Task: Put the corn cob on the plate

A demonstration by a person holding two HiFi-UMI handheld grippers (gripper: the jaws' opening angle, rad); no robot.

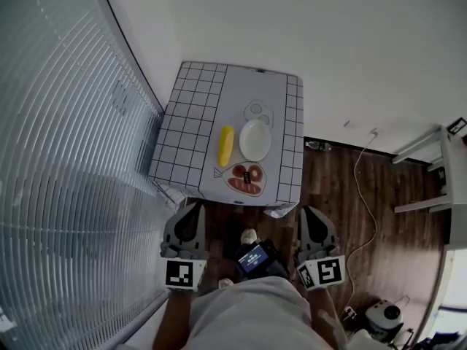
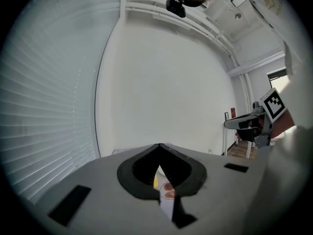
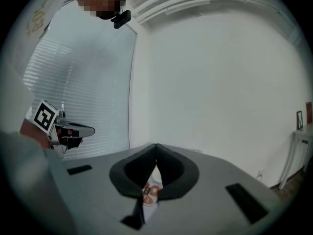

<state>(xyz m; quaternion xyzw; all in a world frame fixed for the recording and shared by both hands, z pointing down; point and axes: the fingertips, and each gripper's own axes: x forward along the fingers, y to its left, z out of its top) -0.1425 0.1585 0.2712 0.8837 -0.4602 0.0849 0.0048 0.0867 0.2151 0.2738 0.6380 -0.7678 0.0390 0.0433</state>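
Observation:
A yellow corn cob (image 1: 226,145) lies on the small table (image 1: 190,100), just left of an empty white plate (image 1: 255,139). In front of them sits a tray (image 1: 244,179) with sausages. Both grippers hang short of the table's near edge, over the wooden floor. My left gripper (image 1: 193,211) is shut and holds nothing. My right gripper (image 1: 307,214) is shut and empty too. In the left gripper view a sliver of the corn cob (image 2: 155,181) shows through the closed jaws. The right gripper view shows a bit of the tray (image 3: 148,192) the same way.
A checked cloth covers the table, which stands against a white wall. Window blinds (image 1: 66,159) run along the left. A white cable (image 1: 363,195) trails over the wood floor on the right, by a white rack (image 1: 438,173). A device (image 1: 255,257) hangs at the person's waist.

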